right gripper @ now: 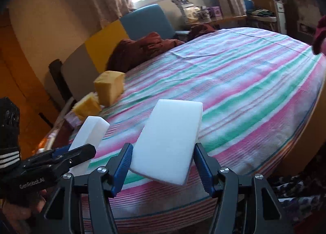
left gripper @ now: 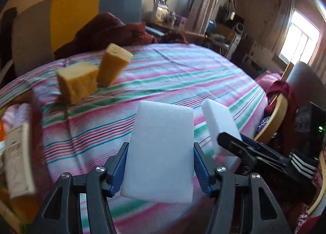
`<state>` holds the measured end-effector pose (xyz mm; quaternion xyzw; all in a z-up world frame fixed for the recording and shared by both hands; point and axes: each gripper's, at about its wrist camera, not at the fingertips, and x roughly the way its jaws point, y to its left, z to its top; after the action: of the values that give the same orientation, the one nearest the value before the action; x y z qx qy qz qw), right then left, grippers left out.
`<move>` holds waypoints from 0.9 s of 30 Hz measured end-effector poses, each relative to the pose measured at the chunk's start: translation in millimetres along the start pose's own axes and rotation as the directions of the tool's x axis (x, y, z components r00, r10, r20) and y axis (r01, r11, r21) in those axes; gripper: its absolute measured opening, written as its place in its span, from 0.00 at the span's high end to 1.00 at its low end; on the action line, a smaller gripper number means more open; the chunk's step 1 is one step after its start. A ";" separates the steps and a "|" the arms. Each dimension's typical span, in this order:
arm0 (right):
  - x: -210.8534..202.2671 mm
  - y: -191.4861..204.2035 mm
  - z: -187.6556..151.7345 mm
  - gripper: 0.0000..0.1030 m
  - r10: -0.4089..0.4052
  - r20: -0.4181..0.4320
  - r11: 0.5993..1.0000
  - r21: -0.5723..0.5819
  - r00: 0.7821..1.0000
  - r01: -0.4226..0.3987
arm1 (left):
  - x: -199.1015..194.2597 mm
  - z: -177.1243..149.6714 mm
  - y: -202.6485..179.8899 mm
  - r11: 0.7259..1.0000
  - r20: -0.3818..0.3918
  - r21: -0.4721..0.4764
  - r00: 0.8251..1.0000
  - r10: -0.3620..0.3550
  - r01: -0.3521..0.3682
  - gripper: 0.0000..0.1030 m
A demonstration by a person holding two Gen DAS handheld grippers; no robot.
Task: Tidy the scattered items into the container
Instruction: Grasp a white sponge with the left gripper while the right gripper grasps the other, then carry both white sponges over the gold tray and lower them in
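Now each hand-held gripper, left (left gripper: pixel 160 169) and right (right gripper: pixel 163 169), clamps a white rectangular foam sponge (left gripper: pixel 161 150) (right gripper: pixel 169 142) above the striped bed (left gripper: pixel 183 75).

Two white and two yellow sponges

Each white sponge block (left gripper: pixel 161 150) (right gripper: pixel 169 142) is held above the striped bed; two yellow sponges (left gripper: pixel 78 82) (left gripper: pixel 114 64) sit just beside each other near its far edge.

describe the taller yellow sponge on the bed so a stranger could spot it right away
On the striped bedspread, look to the far side near the dark red blanket, where two yellow blocks stand together. The taller yellow sponge is the leaning, more orange one; the squat yellow sponge beside it is paler and cube-like.
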<state>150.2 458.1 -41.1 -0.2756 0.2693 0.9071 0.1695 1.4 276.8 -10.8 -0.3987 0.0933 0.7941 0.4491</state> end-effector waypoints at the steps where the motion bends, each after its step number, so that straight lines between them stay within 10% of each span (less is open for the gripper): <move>1: -2.1 7.4 0.9 0.40 0.015 0.004 1.000 -0.015 1.000 -0.015 | -8.9 -1.9 3.5 1.000 0.016 -0.007 1.000 0.007 -0.007 0.41; 13: -11.5 106.2 -1.7 0.40 0.275 -0.057 0.947 -0.154 0.960 -0.281 | -101.6 -49.6 94.3 0.945 0.124 -0.300 0.977 0.173 -0.129 0.41; 21: -16.2 194.0 -15.2 0.40 0.471 -0.170 0.825 -0.261 0.866 -0.501 | -121.6 -87.9 168.6 0.831 0.078 -0.507 0.948 0.309 -0.229 0.41; 27: -4.0 239.9 -29.4 0.40 0.509 -0.255 0.779 -0.269 0.822 -0.566 | -107.0 -94.0 190.6 0.799 0.019 -0.546 0.949 0.315 -0.254 0.40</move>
<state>55.9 249.0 35.4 -0.2869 0.1930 0.9228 -0.1697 -67.3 50.5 -36.5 -0.4457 -0.0983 0.8671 0.1996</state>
